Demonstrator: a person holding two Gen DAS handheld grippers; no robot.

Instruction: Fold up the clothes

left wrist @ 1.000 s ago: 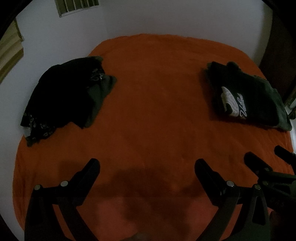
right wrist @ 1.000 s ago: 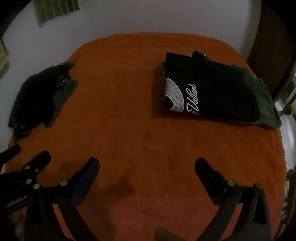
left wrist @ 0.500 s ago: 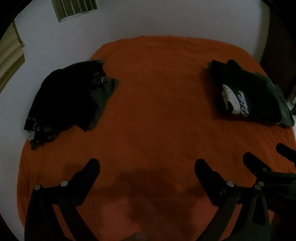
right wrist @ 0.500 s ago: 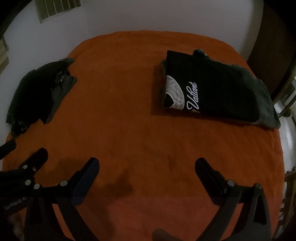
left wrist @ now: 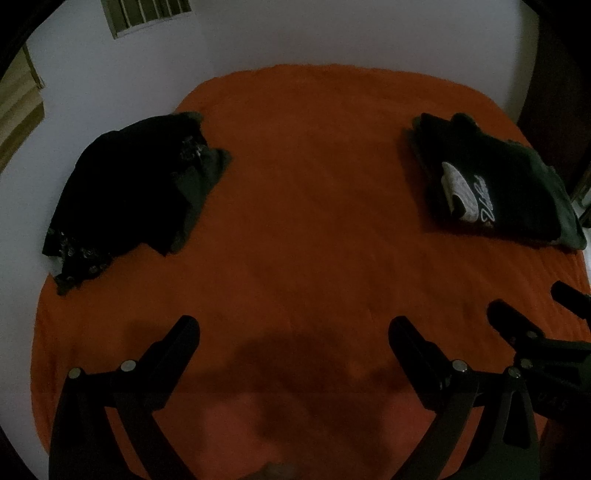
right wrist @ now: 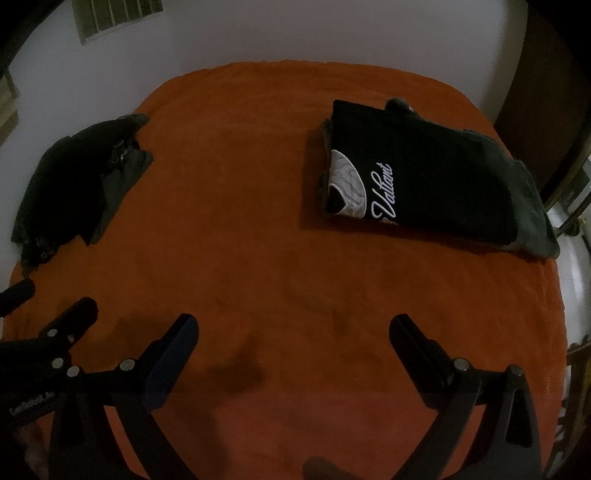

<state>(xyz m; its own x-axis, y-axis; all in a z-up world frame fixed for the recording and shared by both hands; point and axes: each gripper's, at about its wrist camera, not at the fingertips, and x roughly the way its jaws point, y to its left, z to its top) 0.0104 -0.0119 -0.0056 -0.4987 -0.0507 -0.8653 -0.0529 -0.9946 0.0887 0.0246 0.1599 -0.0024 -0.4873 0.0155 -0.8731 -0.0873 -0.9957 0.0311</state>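
Observation:
A folded stack of dark clothes (right wrist: pixel 432 184), topped by a black shirt with white "Valiant" lettering, lies on the right of the orange bed; it also shows in the left wrist view (left wrist: pixel 495 184). A loose heap of dark unfolded clothes (left wrist: pixel 129 192) lies at the left edge, also in the right wrist view (right wrist: pixel 77 184). My left gripper (left wrist: pixel 293 332) is open and empty above the near middle of the bed. My right gripper (right wrist: pixel 293 330) is open and empty beside it; its fingers (left wrist: pixel 517 321) show at the right of the left wrist view.
The orange bedspread (left wrist: pixel 314 192) covers the bed, with bare cloth between the two piles. A white wall with a vent (left wrist: pixel 147 14) stands behind. A dark wooden door (right wrist: pixel 546 74) and a metal frame (right wrist: pixel 569 199) are at the right.
Both grippers have drawn back and up a little, so the bed and both piles look slightly smaller and farther. Nothing on the bed has moved.

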